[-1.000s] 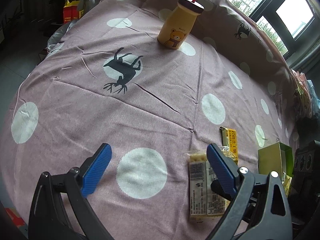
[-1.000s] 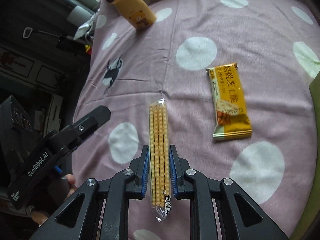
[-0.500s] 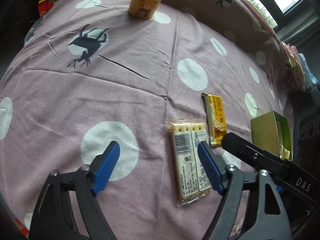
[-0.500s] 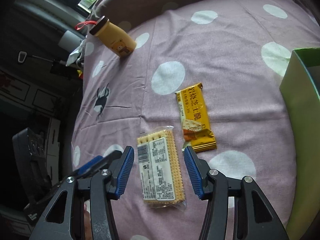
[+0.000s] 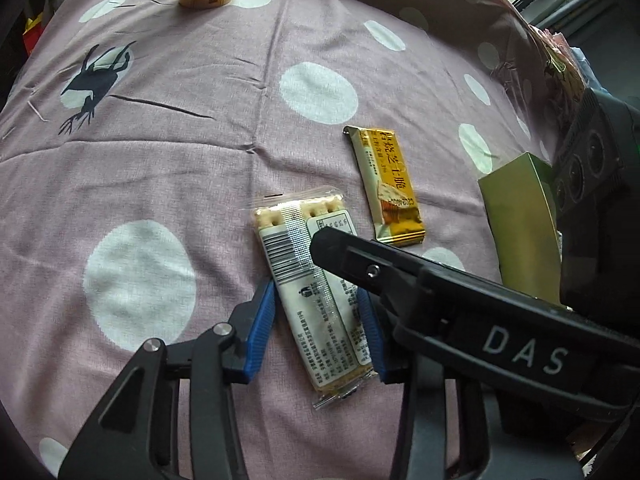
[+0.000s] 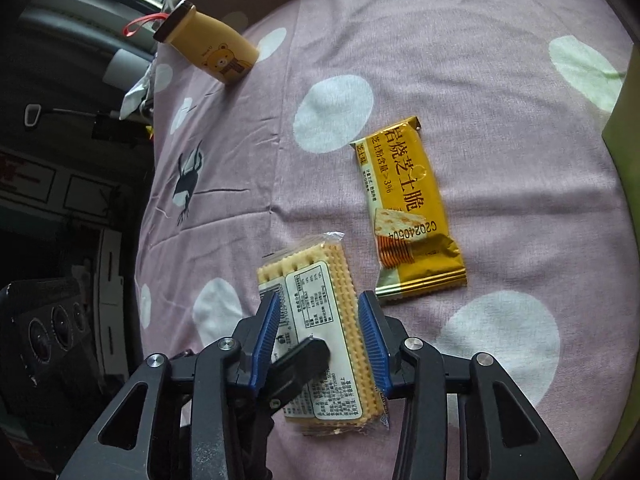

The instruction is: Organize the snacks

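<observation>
Two claws straddle one cracker packet [image 5: 316,300] at lower centre of the counter [image 5: 200,160], its long axis running between both. Left claw [image 5: 318,330] and right claw [image 6: 318,336] are narrowed around it; whether the pads actually grip is unclear.

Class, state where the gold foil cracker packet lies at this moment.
The gold foil cracker packet lies flat on the pink polka-dot cloth, right of the clear-wrapped cracker pack and left of the green box, in both wrist views.
</observation>
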Available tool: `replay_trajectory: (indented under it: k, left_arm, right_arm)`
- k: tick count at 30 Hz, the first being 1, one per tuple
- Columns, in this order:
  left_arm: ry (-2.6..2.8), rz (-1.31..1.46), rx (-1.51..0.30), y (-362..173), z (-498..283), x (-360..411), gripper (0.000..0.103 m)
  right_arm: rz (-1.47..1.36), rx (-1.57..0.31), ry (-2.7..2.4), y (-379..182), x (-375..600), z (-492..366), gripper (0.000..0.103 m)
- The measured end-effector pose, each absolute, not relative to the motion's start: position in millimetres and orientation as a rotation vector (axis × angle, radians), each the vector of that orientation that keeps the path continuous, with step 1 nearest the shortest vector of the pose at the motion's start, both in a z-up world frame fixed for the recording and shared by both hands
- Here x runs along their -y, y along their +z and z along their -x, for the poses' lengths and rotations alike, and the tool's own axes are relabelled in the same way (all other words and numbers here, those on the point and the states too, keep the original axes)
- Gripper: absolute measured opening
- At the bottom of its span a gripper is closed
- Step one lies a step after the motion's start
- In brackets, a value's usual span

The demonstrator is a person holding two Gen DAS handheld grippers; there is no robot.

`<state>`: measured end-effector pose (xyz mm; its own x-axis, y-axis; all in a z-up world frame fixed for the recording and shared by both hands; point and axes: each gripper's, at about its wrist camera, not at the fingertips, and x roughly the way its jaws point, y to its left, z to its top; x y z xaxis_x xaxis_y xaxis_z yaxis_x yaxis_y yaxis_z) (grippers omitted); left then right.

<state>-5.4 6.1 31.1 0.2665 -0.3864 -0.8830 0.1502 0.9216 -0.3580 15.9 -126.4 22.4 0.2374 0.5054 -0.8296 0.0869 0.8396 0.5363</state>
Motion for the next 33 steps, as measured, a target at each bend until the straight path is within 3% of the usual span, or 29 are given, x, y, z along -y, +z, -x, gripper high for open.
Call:
replay_trajectory:
  k: [5,21,29,33]
  left_arm:
    - [-0.367,0.197,-1.153,51.8,13.5,-5.0,0.040]
    - [-0.535,0.221,-0.757,132.9,46.6,41.4,0.040]
    - [-0.728,0.188,-0.732,151.6,52.5,110.5,0.040]
    - [-0.806,0.173,-0.801,143.6,48.2,146.5,0.040]
  right_arm:
    - [-0.537,-1.276,0.305,38.5,126.9,-10.4,0.044]
    - [-0.478,-0.876,0.229,146.0,173.4,34.8,0.044]
    - [-0.513,-0.720,0.062,177.1,240.5,69.8,0.044]
    - [-0.578,-0.711,-0.038,172.5,276.3,77.3,0.044]
